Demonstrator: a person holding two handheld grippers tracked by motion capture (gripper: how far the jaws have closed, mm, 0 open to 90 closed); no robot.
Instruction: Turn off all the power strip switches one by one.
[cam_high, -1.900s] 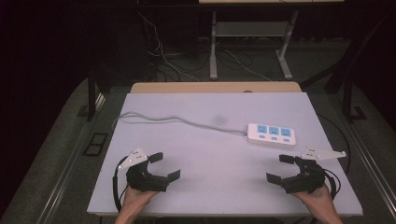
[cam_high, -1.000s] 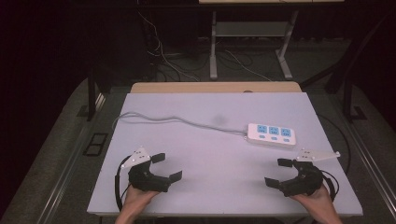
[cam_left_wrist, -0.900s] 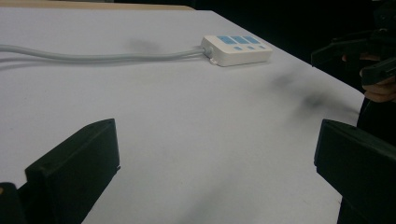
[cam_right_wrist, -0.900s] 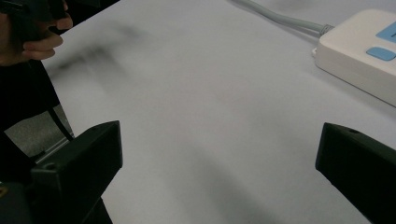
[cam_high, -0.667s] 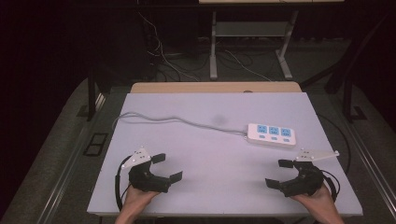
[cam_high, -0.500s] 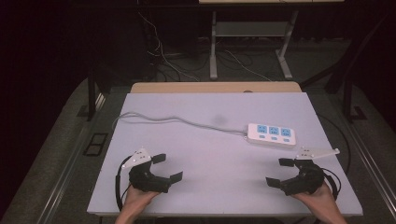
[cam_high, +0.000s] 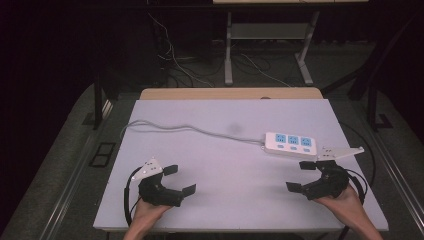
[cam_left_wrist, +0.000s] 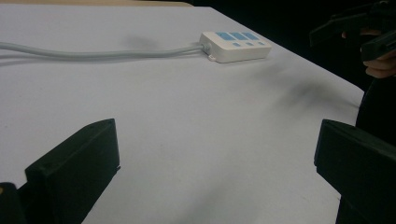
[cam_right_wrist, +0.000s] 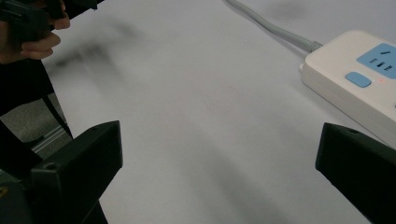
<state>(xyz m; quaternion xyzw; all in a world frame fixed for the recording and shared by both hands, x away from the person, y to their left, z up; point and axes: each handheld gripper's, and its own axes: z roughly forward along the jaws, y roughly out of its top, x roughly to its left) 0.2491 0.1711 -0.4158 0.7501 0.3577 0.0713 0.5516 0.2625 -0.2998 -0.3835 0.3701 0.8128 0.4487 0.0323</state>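
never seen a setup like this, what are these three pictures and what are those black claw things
There is no robot here. A person sits at a white table and holds a handheld two-jaw tool in each hand: the left tool and the right tool. The high view comes from a fixed camera above, looking down on the table. The other two pictures come from small cameras riding on each tool, looking out between its own black jaws. On the table lies a white power strip with three blue-faced sockets, and its grey cable runs off toward the table's left edge. Both tools are open and hold nothing; the right one sits close to the strip without touching it.
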